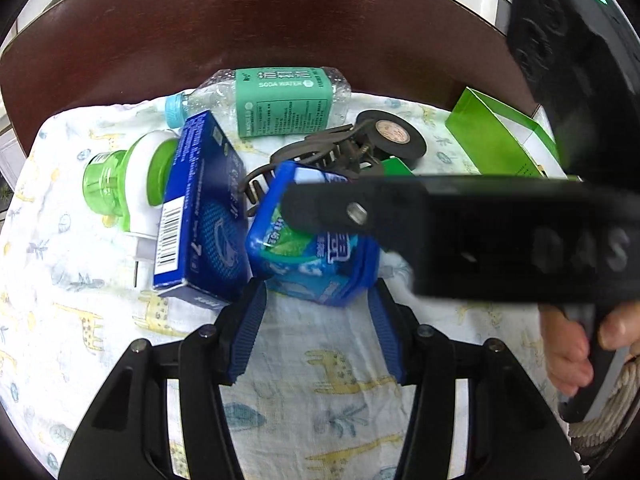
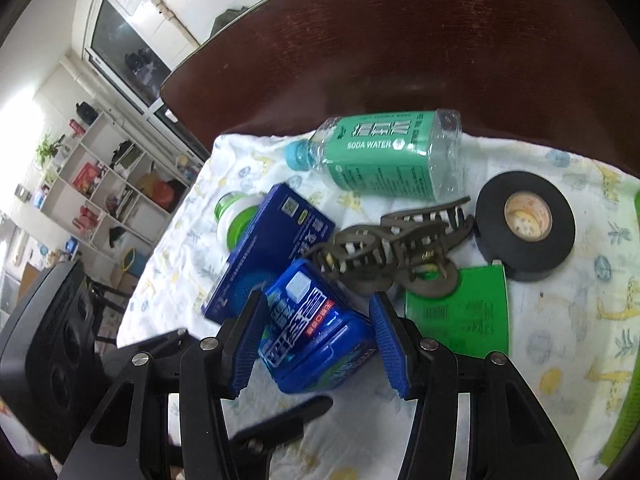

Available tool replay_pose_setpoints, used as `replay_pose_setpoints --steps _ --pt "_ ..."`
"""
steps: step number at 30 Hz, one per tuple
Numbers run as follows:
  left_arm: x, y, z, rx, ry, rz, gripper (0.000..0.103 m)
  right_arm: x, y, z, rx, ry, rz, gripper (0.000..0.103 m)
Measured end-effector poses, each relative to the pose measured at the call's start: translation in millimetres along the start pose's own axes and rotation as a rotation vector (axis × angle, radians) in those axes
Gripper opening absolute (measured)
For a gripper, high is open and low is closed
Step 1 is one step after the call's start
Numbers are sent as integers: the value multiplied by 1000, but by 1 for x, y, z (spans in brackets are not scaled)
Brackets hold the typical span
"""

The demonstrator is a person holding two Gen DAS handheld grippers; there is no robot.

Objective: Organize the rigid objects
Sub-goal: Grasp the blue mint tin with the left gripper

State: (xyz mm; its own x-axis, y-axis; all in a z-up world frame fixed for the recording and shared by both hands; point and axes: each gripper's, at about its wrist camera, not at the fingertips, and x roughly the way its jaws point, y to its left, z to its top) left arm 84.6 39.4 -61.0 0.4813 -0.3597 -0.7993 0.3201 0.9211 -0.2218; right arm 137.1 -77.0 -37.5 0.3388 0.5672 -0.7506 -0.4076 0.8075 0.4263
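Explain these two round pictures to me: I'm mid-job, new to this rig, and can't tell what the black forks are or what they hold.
There is no robot arm. A person holds a two-finger gripper in each hand, and each gripper carries a fisheye camera looking along its blue-padded fingers.

In the left wrist view, the left gripper is open just short of the blue gum container; the black bar crossing it is the right gripper.

In the right wrist view, the right gripper straddles that container; whether it is gripping is unclear.

On the giraffe-print cloth lie a soda water bottle, blue box, hair claw, black tape roll and green packet.
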Motion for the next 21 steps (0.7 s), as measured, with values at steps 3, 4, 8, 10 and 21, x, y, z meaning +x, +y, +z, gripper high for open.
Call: replay_pose_setpoints --steps 3,4,8,10,21 --pt "-6 3 -6 14 -6 -12 52 -4 7 -18 25 46 26 55" --pt "-8 3 -9 24 -6 -18 54 -6 11 -25 26 56 34 55" --pt "-15 3 -18 45 -8 -32 51 -22 9 -43 61 13 35 55" --pt "-15 4 -19 41 -10 -28 51 -28 5 -41 77 -35 -4 55" --pt "-3 8 -7 56 -37 -12 53 7 -8 -15 158 1 64 55"
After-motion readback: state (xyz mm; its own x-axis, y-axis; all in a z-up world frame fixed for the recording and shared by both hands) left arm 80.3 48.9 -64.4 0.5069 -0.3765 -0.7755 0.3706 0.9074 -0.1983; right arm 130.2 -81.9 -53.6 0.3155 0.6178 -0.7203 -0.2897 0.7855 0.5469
